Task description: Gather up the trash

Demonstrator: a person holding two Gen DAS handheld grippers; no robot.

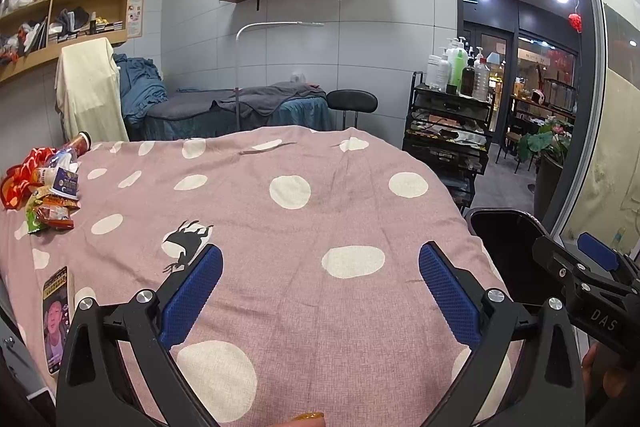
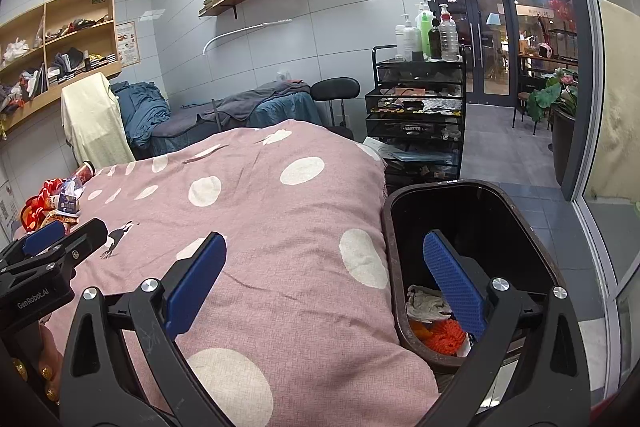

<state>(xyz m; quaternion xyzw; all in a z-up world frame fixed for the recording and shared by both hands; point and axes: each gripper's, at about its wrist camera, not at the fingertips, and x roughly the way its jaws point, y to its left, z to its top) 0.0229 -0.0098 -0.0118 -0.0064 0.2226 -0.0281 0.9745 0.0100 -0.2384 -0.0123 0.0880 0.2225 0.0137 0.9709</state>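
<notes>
Trash: crumpled foil snack wrappers and plastic packets (image 1: pixel 50 195), heaped at left frame edge on pink polka-dot bedspread (image 1: pixel 304 227). Judged light, crinkly, slippery; pinch a folded edge. Left tool (image 1: pixel 320 291) and right tool (image 2: pixel 324 287) both stand apart, empty. Dark oval bin (image 2: pixel 472 211) lower right.

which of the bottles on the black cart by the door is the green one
The green bottle is the tall pump bottle in the middle of the cluster on the black cart. White pump bottles stand left of it, a clear ribbed bottle right.

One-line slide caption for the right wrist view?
Open right claw hovers empty over the polka-dot blanket and the partly filled bin beside it.
</notes>
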